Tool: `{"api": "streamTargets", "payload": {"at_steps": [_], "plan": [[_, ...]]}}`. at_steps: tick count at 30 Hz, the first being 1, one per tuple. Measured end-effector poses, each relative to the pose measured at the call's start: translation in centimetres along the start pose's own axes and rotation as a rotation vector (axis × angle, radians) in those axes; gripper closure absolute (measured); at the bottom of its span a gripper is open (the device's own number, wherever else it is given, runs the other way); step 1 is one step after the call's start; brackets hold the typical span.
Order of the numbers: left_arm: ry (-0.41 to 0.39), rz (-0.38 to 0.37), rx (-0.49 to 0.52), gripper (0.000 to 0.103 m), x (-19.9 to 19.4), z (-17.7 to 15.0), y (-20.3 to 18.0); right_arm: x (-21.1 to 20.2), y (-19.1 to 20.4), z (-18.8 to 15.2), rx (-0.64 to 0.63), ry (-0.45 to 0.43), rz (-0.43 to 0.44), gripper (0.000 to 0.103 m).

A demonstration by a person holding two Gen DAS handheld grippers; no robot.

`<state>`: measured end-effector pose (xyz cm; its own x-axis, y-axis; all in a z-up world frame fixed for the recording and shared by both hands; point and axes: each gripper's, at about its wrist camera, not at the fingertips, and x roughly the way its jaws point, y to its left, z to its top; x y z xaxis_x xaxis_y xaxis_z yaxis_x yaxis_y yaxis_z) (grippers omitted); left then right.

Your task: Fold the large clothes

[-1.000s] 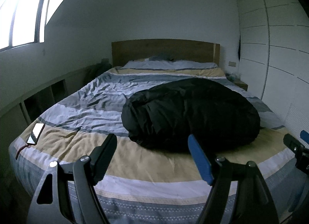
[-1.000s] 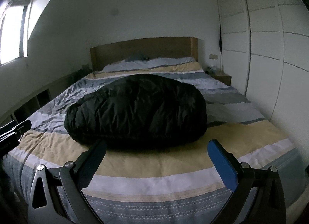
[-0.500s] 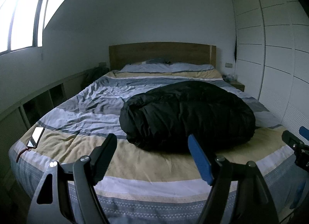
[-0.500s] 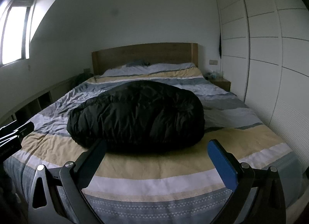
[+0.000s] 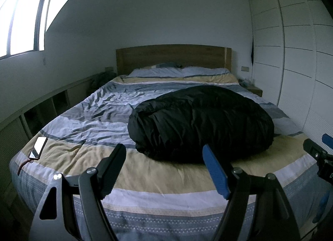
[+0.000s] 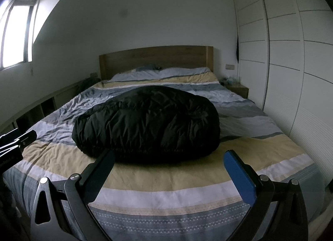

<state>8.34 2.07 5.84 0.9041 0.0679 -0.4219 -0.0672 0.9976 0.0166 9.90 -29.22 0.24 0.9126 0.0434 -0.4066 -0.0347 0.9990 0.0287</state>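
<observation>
A black puffy down jacket lies folded in a thick bundle on the striped bed; it also shows in the right wrist view. My left gripper is open and empty, held in the air off the foot of the bed, short of the jacket. My right gripper is open and empty too, also back from the bed's foot edge, facing the jacket. The right gripper's body shows at the right edge of the left wrist view.
A phone lies on the bed's front left corner. A wooden headboard and pillows stand at the far end. White wardrobe doors line the right side, with a small nightstand. A low shelf runs along the left wall.
Both grippers have drawn back and tilted up a little, so the bed and jacket sit lower and slightly farther in view. The jacket has not moved. Both jaws stay open.
</observation>
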Motion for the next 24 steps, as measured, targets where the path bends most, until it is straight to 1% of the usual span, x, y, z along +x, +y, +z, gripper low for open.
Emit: {"api": "streamTargets", "payload": {"at_steps": [24], "plan": [[0.021,-0.017,0.017,0.028,0.91,-0.4,-0.03,0.03,-0.59,-0.55,-0.007,0.012,-0.009,0.0]]}}
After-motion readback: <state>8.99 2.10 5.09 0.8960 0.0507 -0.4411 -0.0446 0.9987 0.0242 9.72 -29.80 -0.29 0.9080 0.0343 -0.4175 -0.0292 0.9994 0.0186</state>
